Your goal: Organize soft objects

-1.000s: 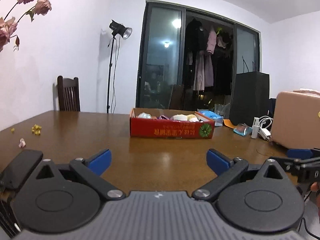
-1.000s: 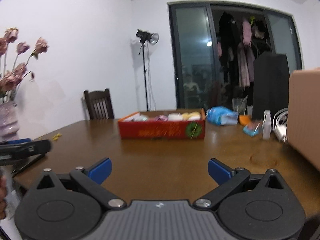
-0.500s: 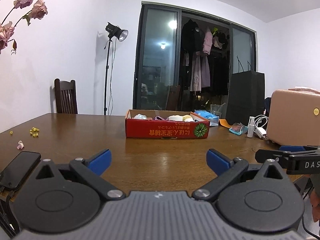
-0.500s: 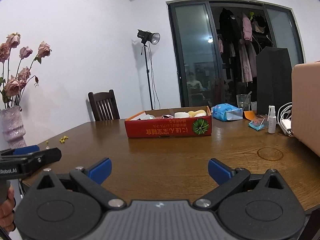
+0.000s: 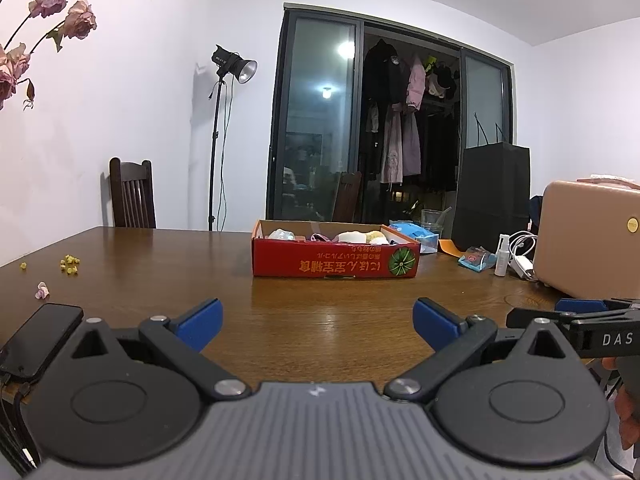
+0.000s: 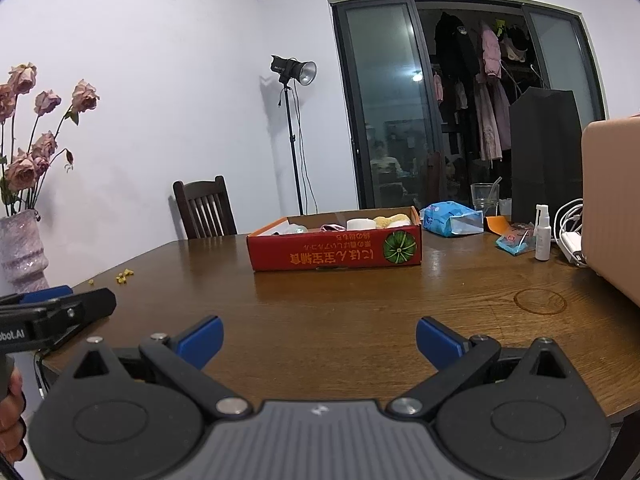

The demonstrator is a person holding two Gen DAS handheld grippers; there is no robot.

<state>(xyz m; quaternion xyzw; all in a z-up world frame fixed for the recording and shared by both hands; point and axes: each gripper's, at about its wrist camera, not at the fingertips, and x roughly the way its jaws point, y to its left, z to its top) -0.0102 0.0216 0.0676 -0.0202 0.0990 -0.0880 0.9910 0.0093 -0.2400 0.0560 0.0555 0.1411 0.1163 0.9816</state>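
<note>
Both grippers have drawn back and risen since a second ago, so the red cardboard box (image 5: 335,259) now sits farther off on the wooden table (image 5: 328,320). Inside it lie the soft objects (image 5: 352,237), pale and yellow lumps. Fingers of the left gripper (image 5: 318,320) stand wide apart, holding nothing; the right gripper (image 6: 319,338) is likewise spread and empty. A black phone (image 5: 38,334) rests at the table's near left edge.
</note>
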